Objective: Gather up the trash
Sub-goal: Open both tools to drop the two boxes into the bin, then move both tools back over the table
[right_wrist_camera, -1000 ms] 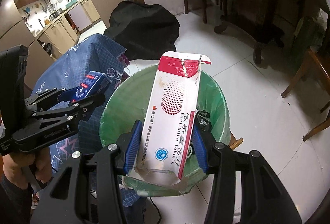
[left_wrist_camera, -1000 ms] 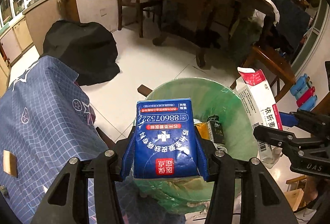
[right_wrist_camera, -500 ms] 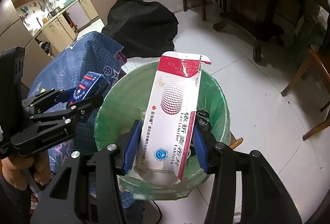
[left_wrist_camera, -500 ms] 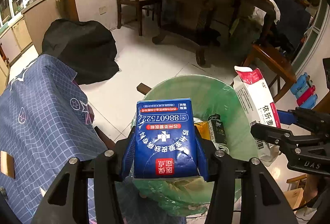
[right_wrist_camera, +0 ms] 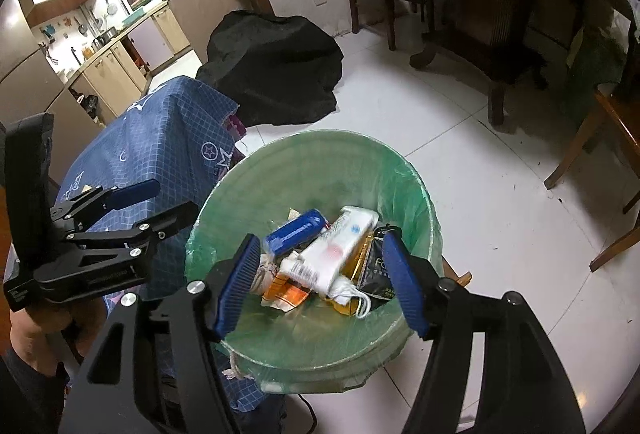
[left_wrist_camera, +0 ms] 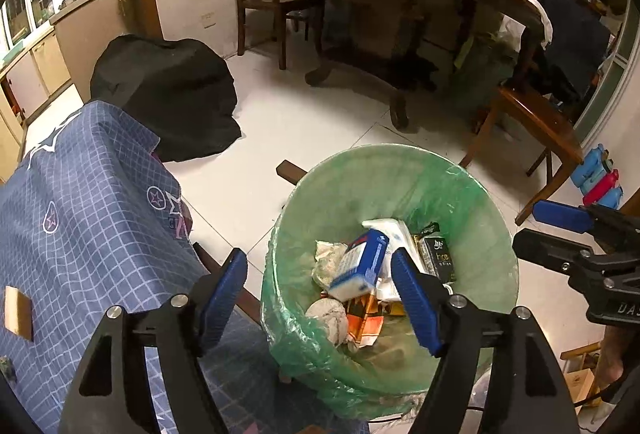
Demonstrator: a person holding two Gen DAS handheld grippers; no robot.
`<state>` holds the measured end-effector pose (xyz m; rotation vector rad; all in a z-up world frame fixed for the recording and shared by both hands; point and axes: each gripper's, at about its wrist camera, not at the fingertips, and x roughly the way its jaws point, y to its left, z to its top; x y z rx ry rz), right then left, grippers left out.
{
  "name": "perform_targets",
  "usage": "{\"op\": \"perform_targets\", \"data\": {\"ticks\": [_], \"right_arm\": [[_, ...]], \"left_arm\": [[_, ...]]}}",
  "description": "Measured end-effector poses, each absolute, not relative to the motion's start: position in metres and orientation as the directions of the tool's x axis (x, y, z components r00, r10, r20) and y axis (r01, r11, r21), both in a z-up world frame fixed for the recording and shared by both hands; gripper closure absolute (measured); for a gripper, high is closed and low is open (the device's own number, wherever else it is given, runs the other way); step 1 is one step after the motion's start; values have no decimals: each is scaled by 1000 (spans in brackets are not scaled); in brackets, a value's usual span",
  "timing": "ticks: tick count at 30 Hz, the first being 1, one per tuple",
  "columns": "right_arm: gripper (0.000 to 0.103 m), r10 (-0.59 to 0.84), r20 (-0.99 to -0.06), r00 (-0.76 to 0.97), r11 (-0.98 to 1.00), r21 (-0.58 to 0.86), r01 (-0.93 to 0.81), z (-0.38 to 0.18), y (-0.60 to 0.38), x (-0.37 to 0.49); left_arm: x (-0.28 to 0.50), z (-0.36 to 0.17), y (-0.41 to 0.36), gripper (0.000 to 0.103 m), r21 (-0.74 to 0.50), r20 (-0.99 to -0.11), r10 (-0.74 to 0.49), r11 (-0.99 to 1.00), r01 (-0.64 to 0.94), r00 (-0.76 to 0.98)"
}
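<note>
**Item 1 – covered counter** (left_wrist_camera: 80, 202). Blue checked cloth, far left, its edge just beside the bin. Risk: a tool swung back could snag the hanging cloth and drag it.

**Item 2 – left tool** (left_wrist_camera: 320, 298). Jaws spread wide, holding nothing; poised above the near rim of the bin. Risk: dipping lower, a finger may catch the liner and pull it off the rim.

**Item 3 – bin** (left_wrist_camera: 492, 234). Round, lined with a green plastic bag (right_wrist_camera: 416, 190), standing on the white floor. Liner looks thin and loosely folded over; a hard knock could tip the bin, judging by its light build.

**Item 4 – blue box** (left_wrist_camera: 358, 266). Task item, inside the bin, tilted on top of the heap and motion-blurred, so not settled. Could slide further down.

**Item 5 – white carton** (right_wrist_camera: 340, 246). Task item, inside the bin, lying aslant just beside the blue box, also blurred. Long shape; may wedge upright and block later drops.

**Item 6 – other rubbish** (right_wrist_camera: 288, 290). Orange wrapper, dark packet, crumpled paper beneath.

**Item 7 – right tool** (right_wrist_camera: 320, 282). Jaws wide apart, empty, over the bin mouth. Risk: the two tools are near each other and could collide on withdrawal.
</note>
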<state>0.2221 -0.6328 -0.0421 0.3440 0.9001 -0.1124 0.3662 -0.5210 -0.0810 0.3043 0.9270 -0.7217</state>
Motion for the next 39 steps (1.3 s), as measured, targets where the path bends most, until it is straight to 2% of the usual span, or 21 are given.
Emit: {"op": "perform_targets", "data": {"ticks": [6, 10, 12, 17, 21, 25, 32, 35, 39], "right_arm": [[41, 28, -749, 662, 945, 236, 227, -32, -622, 209], [27, -9, -670, 742, 965, 189, 182, -17, -592, 186], [25, -6, -647, 762, 975, 167, 149, -15, -573, 180], [21, 41, -595, 803, 990, 133, 48, -15, -523, 170], [17, 128, -589, 798, 982, 187, -20, -24, -487, 173], [16, 203, -598, 776, 970, 231, -76, -34, -451, 182], [16, 271, -622, 735, 958, 249, -143, -45, -406, 199], [16, 308, -622, 720, 949, 253, -187, -42, -388, 214], [16, 353, -616, 705, 934, 274, -229, -40, -370, 229]], "left_arm": [[358, -76, -508, 29, -64, -807, -441, 727, 683, 394], [344, -70, -483, 29, -61, -791, -451, 730, 681, 413], [337, -69, -461, 29, -50, -784, -449, 734, 677, 429], [329, -66, -390, 29, -54, -768, -431, 780, 623, 474], [328, -62, -330, 28, -51, -757, -398, 827, 561, 518], [333, -56, -261, 28, -54, -745, -340, 888, 456, 574], [376, -62, -97, 28, -179, -786, -185, 981, 70, 590], [394, -77, -51, 28, -220, -825, -163, 975, -43, 542], [421, -88, -28, 28, -255, -846, -173, 962, -97, 504]]}}
